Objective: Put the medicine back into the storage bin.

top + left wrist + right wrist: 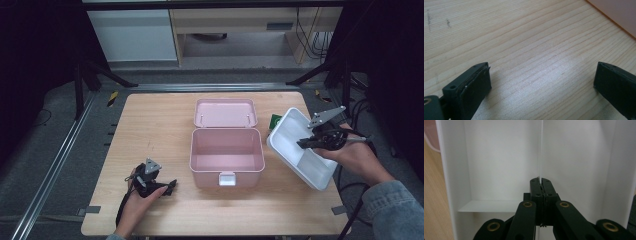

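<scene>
Now right tongs (pixel 541 185) clamping white tray's divider (pixel 541 150)

From above we overlook the whole table (pixel 150 125), while our gripper views sit close: left on tabletop, right inside the white tray (pixel 499 157).

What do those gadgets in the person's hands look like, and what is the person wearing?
Each hand holds black two-jaw tongs, left and right. Each carries a grey three-cornered plate on top and trails a dark cable. Up close, the linkage arms have brass-coloured rivets and the jaws have flat black pads. A blue denim sleeve covers the right forearm.
</scene>
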